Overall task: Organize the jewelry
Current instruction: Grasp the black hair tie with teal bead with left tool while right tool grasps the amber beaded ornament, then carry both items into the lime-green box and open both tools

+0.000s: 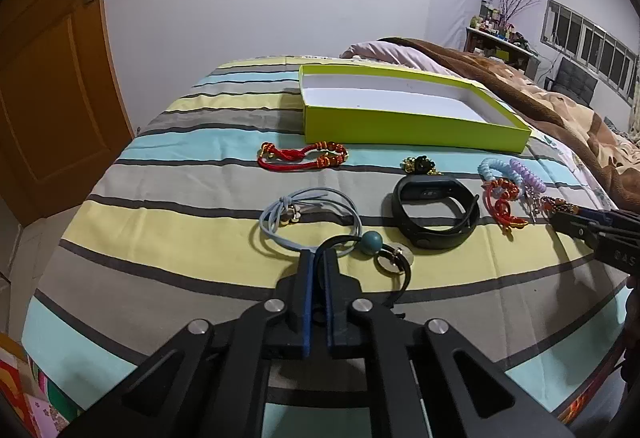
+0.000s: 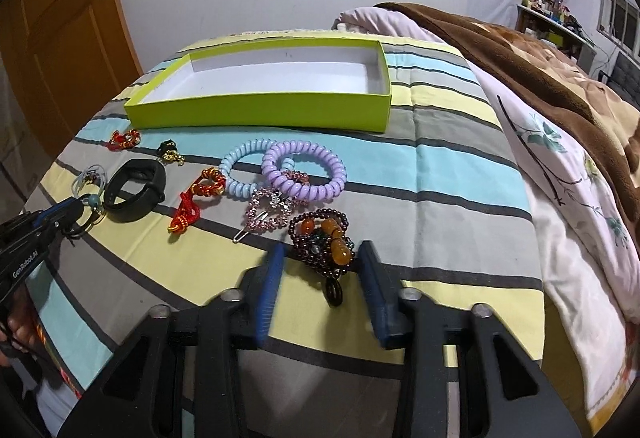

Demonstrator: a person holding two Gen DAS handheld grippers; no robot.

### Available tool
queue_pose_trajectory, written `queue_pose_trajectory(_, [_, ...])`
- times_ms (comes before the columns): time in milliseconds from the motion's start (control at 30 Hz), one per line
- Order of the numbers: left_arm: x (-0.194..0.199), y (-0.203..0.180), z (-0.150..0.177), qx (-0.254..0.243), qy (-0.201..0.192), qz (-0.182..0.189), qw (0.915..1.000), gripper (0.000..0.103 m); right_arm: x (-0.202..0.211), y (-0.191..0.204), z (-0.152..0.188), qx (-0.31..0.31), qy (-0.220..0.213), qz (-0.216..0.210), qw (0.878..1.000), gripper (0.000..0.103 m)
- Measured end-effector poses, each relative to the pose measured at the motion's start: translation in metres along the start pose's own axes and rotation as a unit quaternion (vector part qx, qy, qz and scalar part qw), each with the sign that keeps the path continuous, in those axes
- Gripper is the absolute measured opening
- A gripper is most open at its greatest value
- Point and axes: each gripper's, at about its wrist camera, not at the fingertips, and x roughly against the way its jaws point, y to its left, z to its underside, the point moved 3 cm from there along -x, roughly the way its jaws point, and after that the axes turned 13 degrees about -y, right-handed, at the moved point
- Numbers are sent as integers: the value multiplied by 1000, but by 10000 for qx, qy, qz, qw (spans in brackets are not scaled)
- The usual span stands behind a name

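The left gripper [image 1: 316, 258] had pinched nearly shut on the black cord [image 1: 404, 274] at the near edge of the bed [image 1: 160, 278], the cord's teal bead [image 1: 371, 241] and metal ring [image 1: 390, 261] lying just past its tips. That cord lay tangled against the blue hair tie [image 1: 304, 215], so a lift could have dragged the tie along or let the thin cord slip from the pads. To the right, the right gripper [image 2: 320, 266] stood half open around the bead bracelet [image 2: 322, 238], its pads not yet pressing as far as I could tell. The bracelet was a loose heap with a dark pendant [image 2: 335, 292] hanging near; a squeeze might have caught only a few beads and left the rest trailing, snagging the pink clip [image 2: 272, 211] just beyond. The green box [image 2: 260, 113] sat empty at the far side, well apart from both, so either piece could have dropped on the way.
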Motion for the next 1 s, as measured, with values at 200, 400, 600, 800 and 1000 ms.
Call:
queue_pose_trajectory(200, [9,2,0,146,-39,167,9997,2,9,0,2,-83,-75,-37,9999,27])
queue_pose_trajectory(400, [24,-1,-4,143,-189,309,9992,2,23,3,6,-139,-178,-91,9997,27])
queue_pose_trajectory(600, [35,-9,-13,133,-302,471,9983,2,38,6,3,-158,-337,-131,9992,27])
queue_pose_trajectory(800, [39,-21,-28,2,-404,631,9972,2,47,9,-10,-126,-515,-190,9984,27])
queue_pose_trajectory(1000, [34,-34,-53,-151,-515,847,9950,2,47,17,-28,-12,-674,-283,9973,27])
